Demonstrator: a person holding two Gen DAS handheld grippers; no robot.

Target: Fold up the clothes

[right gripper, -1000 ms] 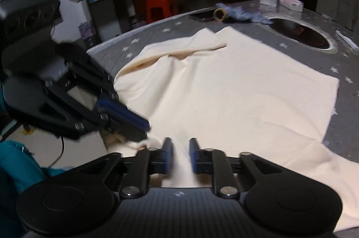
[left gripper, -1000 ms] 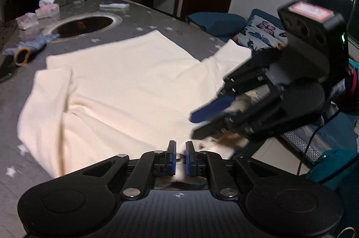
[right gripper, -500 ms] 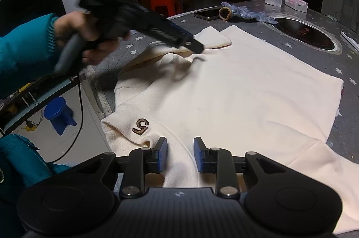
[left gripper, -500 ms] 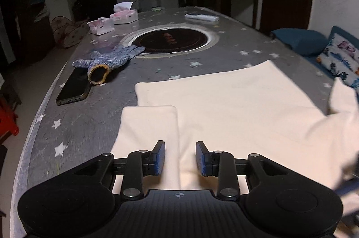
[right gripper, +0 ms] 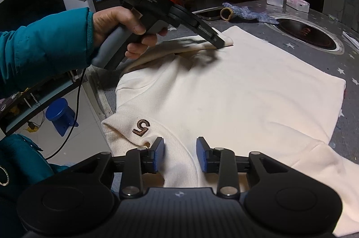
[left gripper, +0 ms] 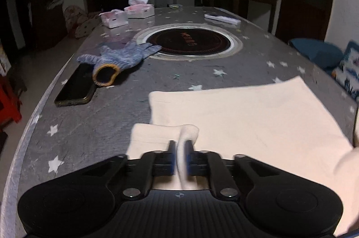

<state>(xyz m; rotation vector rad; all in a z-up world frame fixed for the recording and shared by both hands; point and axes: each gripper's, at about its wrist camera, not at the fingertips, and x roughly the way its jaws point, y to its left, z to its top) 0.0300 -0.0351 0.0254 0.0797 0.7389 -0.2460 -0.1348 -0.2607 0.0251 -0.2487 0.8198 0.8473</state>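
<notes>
A cream sweatshirt (right gripper: 235,90) lies spread on the grey star-patterned table (left gripper: 94,123), a brown "5" (right gripper: 141,126) stitched near its collar. In the left wrist view my left gripper (left gripper: 181,157) is shut on a pinched fold of the cream sleeve cuff (left gripper: 188,132). The right wrist view shows that same gripper (right gripper: 218,40), held by a hand in a teal sleeve, gripping the sleeve end at the garment's far left. My right gripper (right gripper: 180,154) stands open just above the collar area, with cloth below the gap and nothing clamped.
A blue knit glove (left gripper: 121,56) and a dark phone (left gripper: 76,85) lie at the table's left edge. A round inset cooktop (left gripper: 188,43) sits mid-table, with tissue boxes (left gripper: 128,14) behind. A blue stool (right gripper: 60,112) stands on the floor.
My left gripper has swung to the sleeve, closed on its cuff and lifted a fold. The right gripper let go of the cloth and opened wider over the collar.
</notes>
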